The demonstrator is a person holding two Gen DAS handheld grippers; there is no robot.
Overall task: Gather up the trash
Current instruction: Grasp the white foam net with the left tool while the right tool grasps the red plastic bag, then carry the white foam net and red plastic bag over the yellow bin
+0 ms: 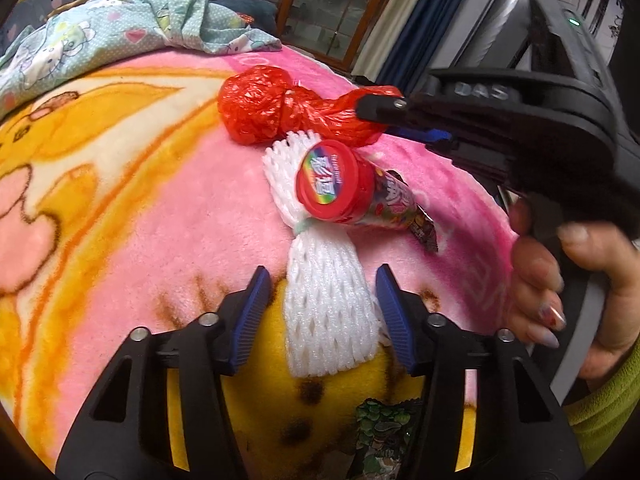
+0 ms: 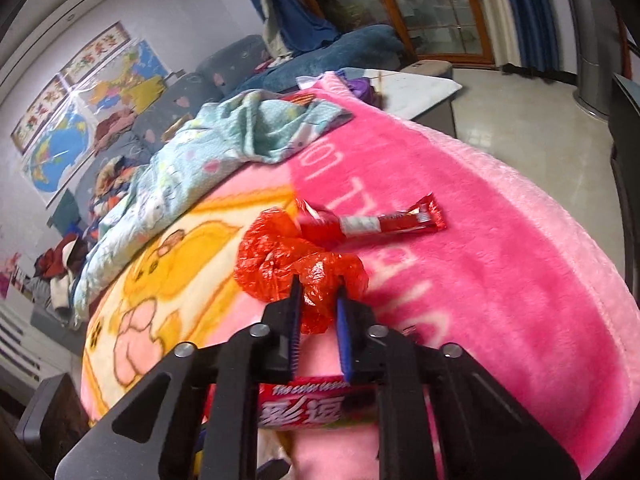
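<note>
Both wrist views close — sharing red bag.

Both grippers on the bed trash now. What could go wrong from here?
1. The right gripper pinches only a loose fold of the red plastic bag; thin film may slip or tear on lifting.
2. The left gripper is open astride the white foam net, whose far part seems to lie under the candy tube; pulling could roll the tube.
3. The soft blanket could get pinched along with it.
</note>
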